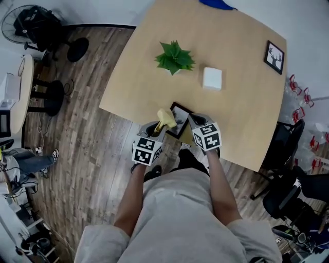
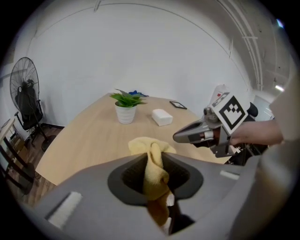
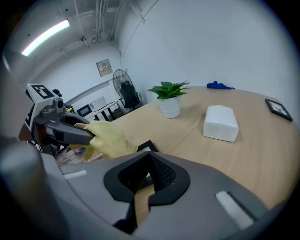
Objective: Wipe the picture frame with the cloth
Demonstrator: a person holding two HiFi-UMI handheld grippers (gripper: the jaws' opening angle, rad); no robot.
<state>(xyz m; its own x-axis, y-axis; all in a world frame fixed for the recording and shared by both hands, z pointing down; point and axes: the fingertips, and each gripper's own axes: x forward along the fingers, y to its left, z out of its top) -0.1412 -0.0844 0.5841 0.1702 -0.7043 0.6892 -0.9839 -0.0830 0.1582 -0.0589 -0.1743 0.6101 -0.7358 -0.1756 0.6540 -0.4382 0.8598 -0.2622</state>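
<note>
A small black picture frame [image 1: 180, 124] lies at the near edge of the wooden table [image 1: 241, 113]. My right gripper [image 1: 193, 120] is shut on its right edge, and the frame's corner [image 3: 144, 146] runs in between the jaws of my right gripper [image 3: 147, 165]. A bunched yellow cloth [image 1: 165, 118] is pinched in my left gripper [image 1: 162, 127], which holds it just over the frame's left side. In the left gripper view the cloth [image 2: 151, 152] stands up from the shut jaws of the left gripper [image 2: 155, 164]. From the right gripper view, the cloth [image 3: 105, 138] hides much of the frame.
A potted plant [image 1: 175, 57] and a white box [image 1: 212, 78] stand mid-table. A second framed picture [image 1: 274, 56] lies at the far right edge, and a blue object [image 1: 218, 4] at the back. Black chairs [image 1: 288, 149] are on the right, a fan [image 1: 31, 23] far left.
</note>
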